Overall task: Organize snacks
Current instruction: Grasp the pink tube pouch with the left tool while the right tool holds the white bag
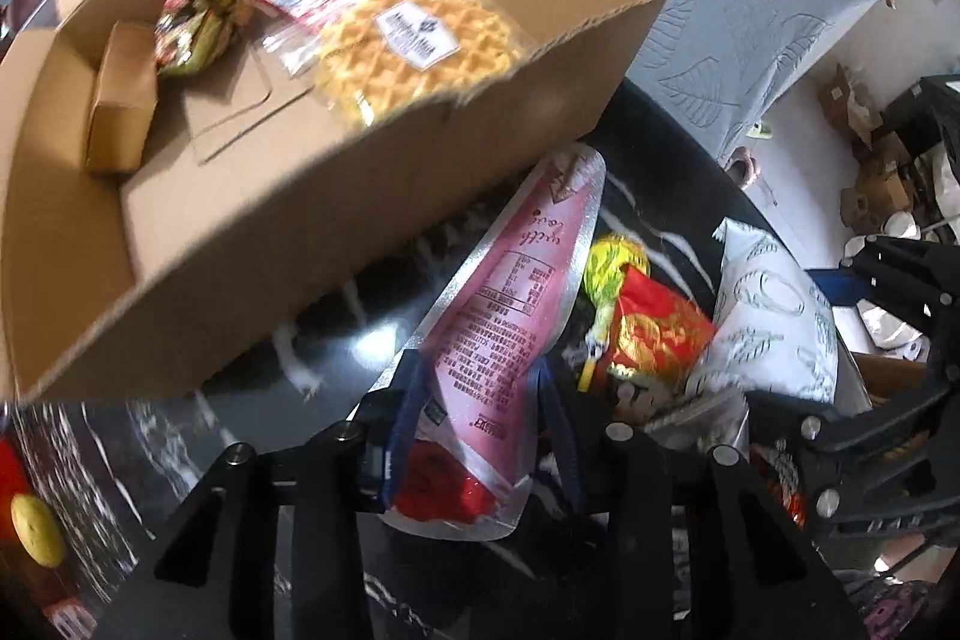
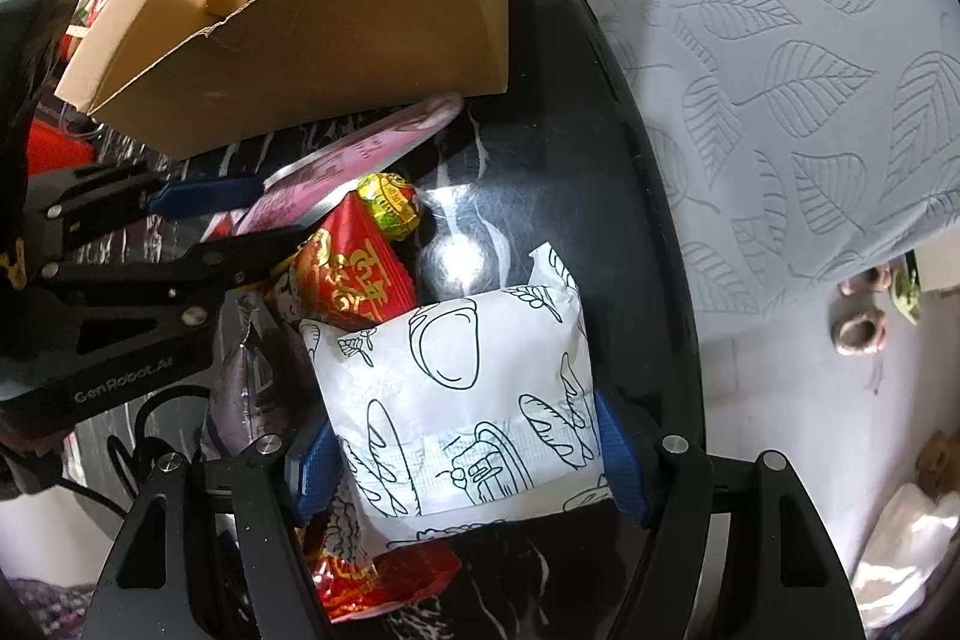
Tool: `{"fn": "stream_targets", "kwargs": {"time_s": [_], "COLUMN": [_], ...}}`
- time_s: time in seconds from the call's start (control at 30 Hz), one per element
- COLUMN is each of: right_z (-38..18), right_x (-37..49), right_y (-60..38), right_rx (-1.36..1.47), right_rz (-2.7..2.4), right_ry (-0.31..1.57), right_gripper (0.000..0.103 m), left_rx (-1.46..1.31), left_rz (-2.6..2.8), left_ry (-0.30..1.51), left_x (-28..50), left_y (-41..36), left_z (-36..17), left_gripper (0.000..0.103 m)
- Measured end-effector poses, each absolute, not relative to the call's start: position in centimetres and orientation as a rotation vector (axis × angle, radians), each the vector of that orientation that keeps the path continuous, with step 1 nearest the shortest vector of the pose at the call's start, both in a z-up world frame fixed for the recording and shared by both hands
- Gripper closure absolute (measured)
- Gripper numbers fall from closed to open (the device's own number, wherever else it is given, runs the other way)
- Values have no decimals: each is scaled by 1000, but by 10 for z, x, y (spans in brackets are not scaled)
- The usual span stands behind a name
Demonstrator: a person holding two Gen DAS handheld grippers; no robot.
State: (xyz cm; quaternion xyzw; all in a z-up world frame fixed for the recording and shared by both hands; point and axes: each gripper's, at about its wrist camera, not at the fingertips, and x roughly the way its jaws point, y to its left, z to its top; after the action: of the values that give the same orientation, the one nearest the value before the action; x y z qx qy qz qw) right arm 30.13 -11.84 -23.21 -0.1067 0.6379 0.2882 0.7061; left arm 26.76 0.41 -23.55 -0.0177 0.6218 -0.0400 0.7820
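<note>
Left wrist view: left gripper (image 1: pixel 480 394) clamped on pink foil pouch (image 1: pixel 498 304), pads pinching its lower end, top corner leaning against cardboard box (image 1: pixel 336 244) wall. Best to lift clear over the front rim before release; avoid dragging the pouch against the wall. Waffle pack (image 1: pixel 414 40) and green-gold wrapped snack (image 1: pixel 207 16) already inside the box.

Right wrist view: right gripper (image 2: pixel 462 466) straddling white bread-print packet (image 2: pixel 462 400), blue fingers (image 2: pixel 315 466) at both edges; contact looks light, firm pinch hard to confirm. Packet on black marble tabletop (image 2: pixel 600 160), overlapping red-gold packet (image 2: pixel 354 280), below the box. Squeeze gently.
</note>
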Motion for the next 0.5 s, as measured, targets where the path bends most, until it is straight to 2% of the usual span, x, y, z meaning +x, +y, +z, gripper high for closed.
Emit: {"fn": "stream_targets", "kwargs": {"time_s": [0.3, 0.37, 0.4, 0.5], "right_z": [-233, -233, -233, -233], "right_x": [302, 301, 301, 301], "right_y": [-118, -118, -117, -117], "right_rx": [-245, -252, -254, -256], "right_rz": [637, 635, 634, 631], "right_ry": [1418, 1416, 1416, 1415], "right_gripper": [31, 31, 31, 31], "left_rx": [-59, -29, -15, 10], "left_rz": [-23, 5, 22, 66], "left_ry": [1370, 1364, 1366, 1381], "left_x": [239, 235, 234, 242], "left_y": [7, 4, 4, 5], "left_z": [-236, -237, -238, -243], "left_gripper": [64, 62, 59, 39]}}
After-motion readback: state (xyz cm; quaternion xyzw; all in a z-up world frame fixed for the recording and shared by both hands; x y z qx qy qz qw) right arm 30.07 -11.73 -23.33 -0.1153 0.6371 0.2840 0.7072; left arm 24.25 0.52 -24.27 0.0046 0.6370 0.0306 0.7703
